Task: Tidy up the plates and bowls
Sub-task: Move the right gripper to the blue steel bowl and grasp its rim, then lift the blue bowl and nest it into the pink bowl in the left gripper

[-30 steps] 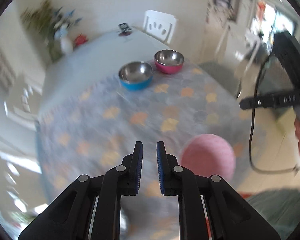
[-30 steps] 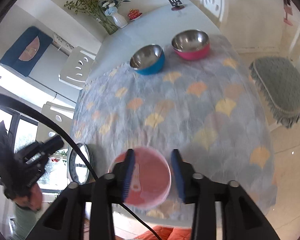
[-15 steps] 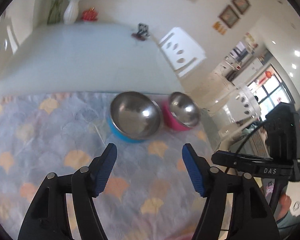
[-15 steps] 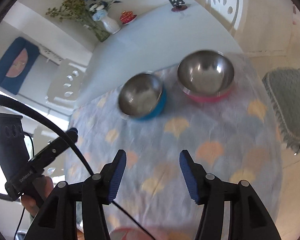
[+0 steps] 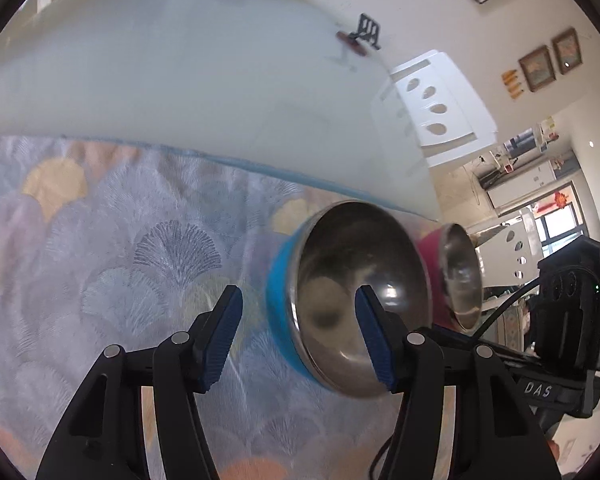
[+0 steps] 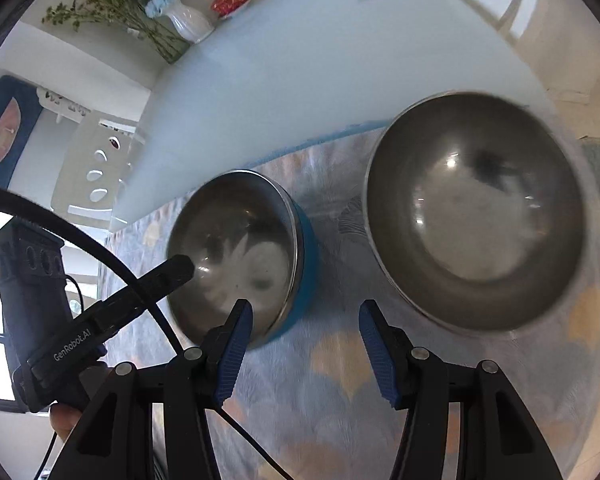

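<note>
A blue bowl (image 5: 340, 304) with a steel inside stands on the patterned cloth (image 5: 120, 260). A pink bowl (image 5: 452, 276) with a steel inside stands just right of it. My left gripper (image 5: 300, 332) is open; its right finger is over the blue bowl's inside and its left finger is outside the near rim. In the right wrist view the blue bowl (image 6: 240, 256) is at left and the pink bowl (image 6: 476, 212) at right. My right gripper (image 6: 304, 344) is open and empty, low over the cloth between the two bowls.
The bare table top (image 5: 160, 80) stretches beyond the cloth. A vase of flowers (image 6: 180, 20) and a small red dish (image 6: 230, 0) stand at its far end. A black stand (image 5: 366, 34) is near the far edge. White chairs (image 5: 436, 108) flank the table.
Both grippers have moved forward, close to the bowls. The left gripper opened from nearly shut and now straddles the blue bowl's rim. The pink plate has left both views.
</note>
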`<state>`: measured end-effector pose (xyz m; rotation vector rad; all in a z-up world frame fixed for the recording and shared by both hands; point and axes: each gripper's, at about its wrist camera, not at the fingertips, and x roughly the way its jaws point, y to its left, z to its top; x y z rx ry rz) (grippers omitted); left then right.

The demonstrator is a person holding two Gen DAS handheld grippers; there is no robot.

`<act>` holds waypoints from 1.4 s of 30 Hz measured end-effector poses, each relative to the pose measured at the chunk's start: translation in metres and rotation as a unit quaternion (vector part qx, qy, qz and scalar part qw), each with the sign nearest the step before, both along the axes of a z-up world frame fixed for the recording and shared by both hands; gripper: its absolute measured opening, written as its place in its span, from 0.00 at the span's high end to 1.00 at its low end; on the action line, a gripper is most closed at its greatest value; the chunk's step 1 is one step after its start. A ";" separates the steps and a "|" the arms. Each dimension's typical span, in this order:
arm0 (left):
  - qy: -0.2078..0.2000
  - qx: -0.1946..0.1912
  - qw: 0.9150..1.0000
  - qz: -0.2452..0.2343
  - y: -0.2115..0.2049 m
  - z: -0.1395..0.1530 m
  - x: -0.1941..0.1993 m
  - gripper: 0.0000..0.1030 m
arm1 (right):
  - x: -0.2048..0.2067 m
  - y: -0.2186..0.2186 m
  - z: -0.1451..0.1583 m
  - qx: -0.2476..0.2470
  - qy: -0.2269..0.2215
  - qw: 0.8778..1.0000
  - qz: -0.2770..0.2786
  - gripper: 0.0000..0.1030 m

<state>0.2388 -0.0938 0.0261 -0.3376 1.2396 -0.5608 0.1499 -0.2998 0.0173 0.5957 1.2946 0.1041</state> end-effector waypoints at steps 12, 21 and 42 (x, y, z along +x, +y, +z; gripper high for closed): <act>0.016 0.002 1.000 -0.005 -0.019 -0.026 0.016 0.77 | 0.014 0.015 -0.028 0.005 0.009 1.000 0.027 0.48; 0.011 0.004 1.000 -0.007 -0.017 -0.018 0.010 0.77 | 0.009 0.026 -0.015 -0.031 -0.025 0.999 0.024 0.65; -0.079 -0.053 0.995 -0.016 0.027 0.115 -0.118 0.77 | -0.083 0.073 0.118 -0.103 -0.074 0.988 0.083 0.65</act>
